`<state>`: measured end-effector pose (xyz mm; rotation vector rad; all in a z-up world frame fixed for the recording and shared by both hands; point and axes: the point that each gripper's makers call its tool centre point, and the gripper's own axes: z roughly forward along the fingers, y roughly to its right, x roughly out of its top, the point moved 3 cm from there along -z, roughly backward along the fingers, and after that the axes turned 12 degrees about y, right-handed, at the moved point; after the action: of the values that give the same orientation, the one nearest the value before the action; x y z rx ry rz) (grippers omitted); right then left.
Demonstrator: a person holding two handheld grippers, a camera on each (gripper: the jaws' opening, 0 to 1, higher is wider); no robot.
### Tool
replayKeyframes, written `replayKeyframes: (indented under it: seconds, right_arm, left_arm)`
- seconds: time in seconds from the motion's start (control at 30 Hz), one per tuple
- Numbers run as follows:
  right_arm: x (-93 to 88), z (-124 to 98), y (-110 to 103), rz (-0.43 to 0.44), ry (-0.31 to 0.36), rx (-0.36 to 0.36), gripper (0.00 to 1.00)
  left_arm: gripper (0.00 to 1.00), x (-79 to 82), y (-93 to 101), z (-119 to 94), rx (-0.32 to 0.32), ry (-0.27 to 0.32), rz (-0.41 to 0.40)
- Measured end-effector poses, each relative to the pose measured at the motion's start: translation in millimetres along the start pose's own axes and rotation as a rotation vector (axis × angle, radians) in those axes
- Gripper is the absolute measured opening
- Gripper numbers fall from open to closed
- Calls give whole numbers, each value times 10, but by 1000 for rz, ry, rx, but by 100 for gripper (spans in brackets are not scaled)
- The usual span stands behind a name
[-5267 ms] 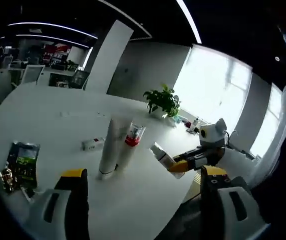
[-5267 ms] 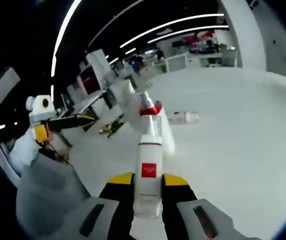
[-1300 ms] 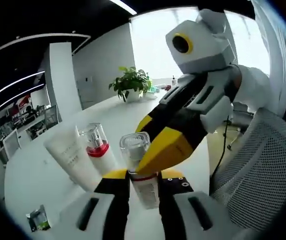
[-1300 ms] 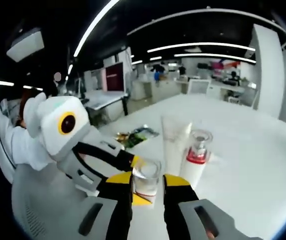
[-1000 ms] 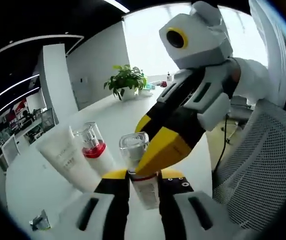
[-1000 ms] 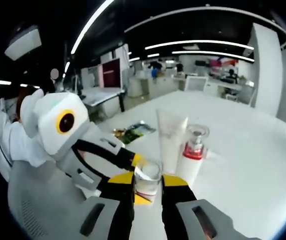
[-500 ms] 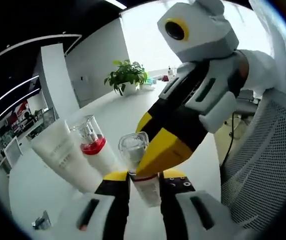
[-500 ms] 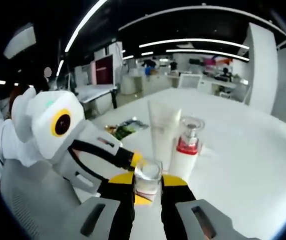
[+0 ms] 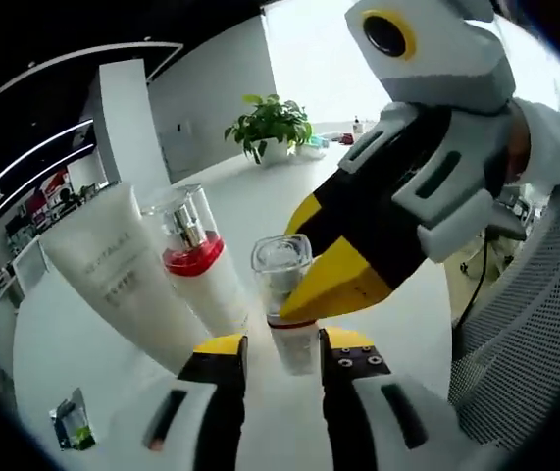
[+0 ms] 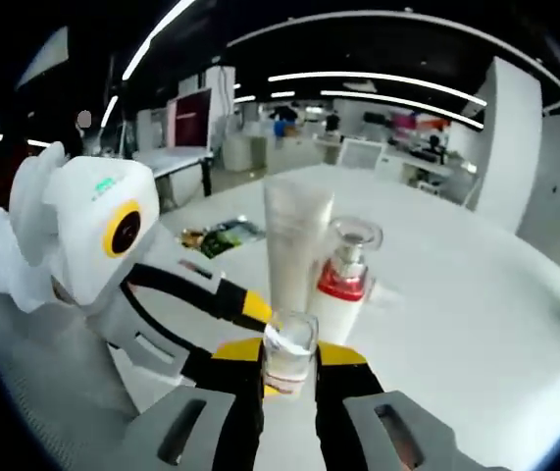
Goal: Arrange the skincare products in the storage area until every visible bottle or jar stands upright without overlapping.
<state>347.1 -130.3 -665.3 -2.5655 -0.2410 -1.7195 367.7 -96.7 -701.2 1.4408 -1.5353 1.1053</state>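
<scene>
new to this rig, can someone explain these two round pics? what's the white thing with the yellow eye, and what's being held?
There is no robot arm here: a person holds a two-jaw gripper in each hand, and a fisheye camera rides on each, hence the round pictures.

In the left gripper view, the left gripper rises from the bottom with its jaws parted around a small clear-capped bottle. The big white, black and yellow thing coming in from the right is the right gripper, touching that bottle.

The right gripper view is the reverse angle: its own jaws are clamped on the bottle, and the white box with the yellow ring belongs to the left gripper.

On the white table behind stand a white tube and a red-collared pump bottle. A green packet lies farther back.
</scene>
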Motion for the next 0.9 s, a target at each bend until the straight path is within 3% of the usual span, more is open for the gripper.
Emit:
replayKeyframes:
  seconds: [0.23, 0.3, 0.37, 0.57, 0.9]
  right_arm:
    - [-45, 54, 71, -7, -5, -25, 10]
    - [-52, 60, 98, -2, 0, -30, 10]
    - [-70, 71, 119, 5, 0, -38, 11]
    - [-97, 93, 137, 34, 8, -46, 11]
    - [-82, 102, 133, -11, 4, -68, 11]
  left_arm:
    - [14, -38, -5, 42, 8, -14, -31]
    - [7, -58, -21, 49, 15, -25, -17]
    - [0, -65, -4, 50, 1, -31, -52]
    - [0, -57, 126, 94, -44, -30, -85]
    - [1, -150, 98, 200, -21, -60, -79]
